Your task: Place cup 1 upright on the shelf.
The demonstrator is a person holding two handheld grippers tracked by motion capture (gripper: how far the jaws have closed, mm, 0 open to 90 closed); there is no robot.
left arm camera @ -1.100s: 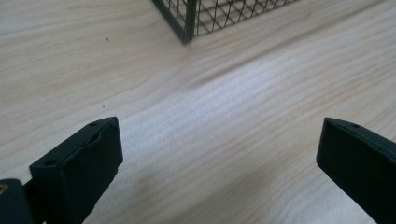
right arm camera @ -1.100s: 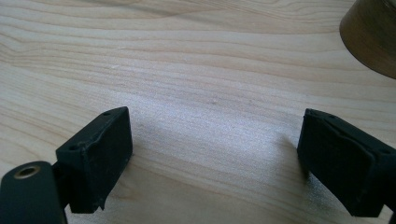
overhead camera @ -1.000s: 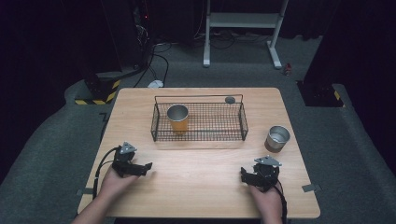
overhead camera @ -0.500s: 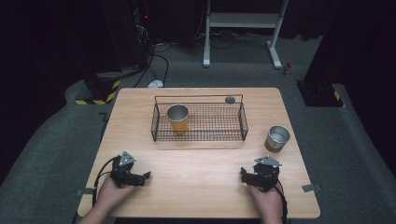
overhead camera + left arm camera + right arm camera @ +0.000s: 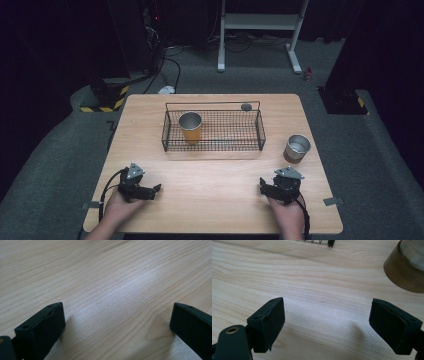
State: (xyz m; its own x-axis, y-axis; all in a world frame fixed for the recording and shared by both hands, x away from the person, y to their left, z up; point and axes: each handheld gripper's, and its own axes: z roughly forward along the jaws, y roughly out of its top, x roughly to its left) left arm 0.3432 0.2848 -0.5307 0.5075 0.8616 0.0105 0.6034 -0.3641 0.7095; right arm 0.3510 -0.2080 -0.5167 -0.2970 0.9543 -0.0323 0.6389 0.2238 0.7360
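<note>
My left gripper (image 5: 152, 190) rests low over the wooden table (image 5: 215, 200) near the front left, held in a hand. Its jaws stand wide apart and have just closed a trifle, with only bare wood between them (image 5: 117, 312). My right gripper (image 5: 264, 188) sits at the front right, open, nothing between its jaws (image 5: 328, 312). A silver metal cup (image 5: 297, 148) stands just beyond it, and its brownish side appears in the right gripper view (image 5: 407, 270). An orange cup (image 5: 190, 126) stands upright in the left part of a black wire basket (image 5: 215, 146).
A small dark disc (image 5: 246, 106) lies behind the basket near the table's far edge. A corner of the basket (image 5: 329, 242) shows at the top of the right gripper view. Grey floor, a white stand and dark equipment surround the table.
My left gripper has drawn back a little toward the table's near edge. The right gripper, the cups and the basket have not moved.
</note>
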